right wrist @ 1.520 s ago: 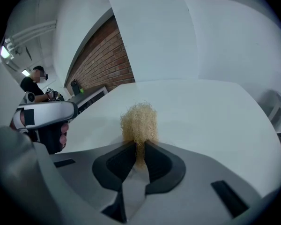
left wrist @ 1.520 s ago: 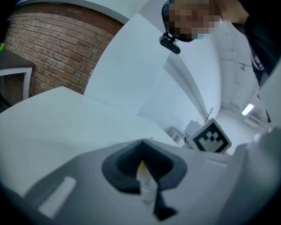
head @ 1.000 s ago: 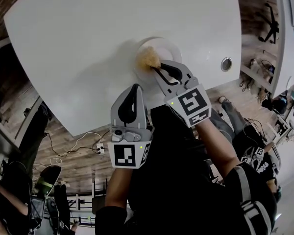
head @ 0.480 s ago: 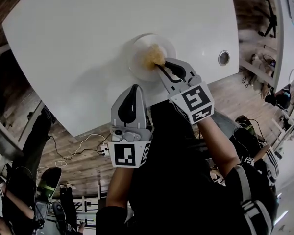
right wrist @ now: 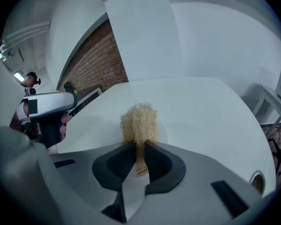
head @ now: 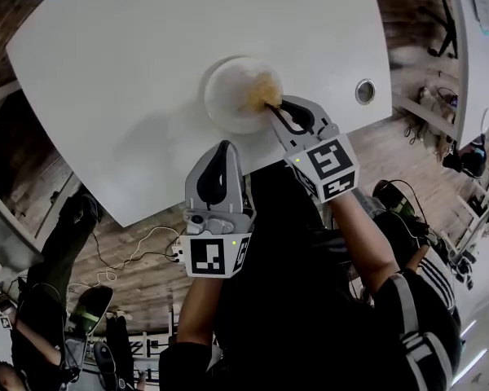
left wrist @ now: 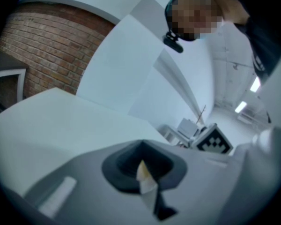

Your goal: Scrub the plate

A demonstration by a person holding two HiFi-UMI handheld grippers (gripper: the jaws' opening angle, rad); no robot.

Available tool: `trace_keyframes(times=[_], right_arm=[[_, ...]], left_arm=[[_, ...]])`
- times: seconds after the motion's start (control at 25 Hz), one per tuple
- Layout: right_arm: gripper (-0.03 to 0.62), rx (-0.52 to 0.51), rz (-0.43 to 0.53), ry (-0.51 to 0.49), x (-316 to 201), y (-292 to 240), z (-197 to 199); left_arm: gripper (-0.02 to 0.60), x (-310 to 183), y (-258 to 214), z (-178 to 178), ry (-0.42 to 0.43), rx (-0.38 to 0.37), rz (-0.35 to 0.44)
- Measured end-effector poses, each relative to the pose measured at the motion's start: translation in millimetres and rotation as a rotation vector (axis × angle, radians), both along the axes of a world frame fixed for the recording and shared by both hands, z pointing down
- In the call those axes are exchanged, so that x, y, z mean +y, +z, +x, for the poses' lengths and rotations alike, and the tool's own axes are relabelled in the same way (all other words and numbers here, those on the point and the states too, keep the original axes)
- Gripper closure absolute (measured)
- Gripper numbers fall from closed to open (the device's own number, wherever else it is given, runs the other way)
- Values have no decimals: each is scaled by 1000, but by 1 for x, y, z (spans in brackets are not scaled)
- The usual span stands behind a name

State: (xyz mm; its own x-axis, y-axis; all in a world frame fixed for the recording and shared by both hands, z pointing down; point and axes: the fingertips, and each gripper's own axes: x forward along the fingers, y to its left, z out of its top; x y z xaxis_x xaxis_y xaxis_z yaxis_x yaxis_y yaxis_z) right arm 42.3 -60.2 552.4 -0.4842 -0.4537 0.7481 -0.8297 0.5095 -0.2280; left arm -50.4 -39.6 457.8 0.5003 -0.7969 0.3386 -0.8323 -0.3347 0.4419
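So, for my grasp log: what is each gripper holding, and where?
Right gripper: the fibrous scrubber, pinched at its near end, over the plate. Left gripper: jaws together, nothing held.

The tabletop (head: 130,72) is plain white, and the round plate (head: 224,96) on it is white too, barely set off from it. The scrubber (head: 263,94) is straw-yellow, a pale fibrous tuft. The right tongs (head: 270,109) and the left tongs (head: 222,147) are light grey with black inner pads. The right marker cube (head: 324,168) and the left marker cube (head: 208,257) are white with black square patterns. The floor (head: 122,251) is brown wood planking, the wall (left wrist: 42,50) is red-brown brick with pale joints, and the person's clothing (head: 293,316) is black.
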Motion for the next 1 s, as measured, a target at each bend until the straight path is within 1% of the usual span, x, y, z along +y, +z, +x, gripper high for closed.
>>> trace_keyframes(times=[0.24, 0.64, 0.8, 1.0], right_arm=[[543, 2, 19, 19, -5, -10, -4], [543, -15, 48, 63, 0, -43, 0], [543, -28, 45, 90, 2, -55, 0], [543, -40, 65, 105, 0, -80, -2]], left_arm=[[578, -6, -7, -6, 12, 4, 15], [578, -15, -40, -8, 12, 8, 64], [578, -21, -54, -12, 13, 3, 81], [578, -27, -75, -14, 28, -10, 99]])
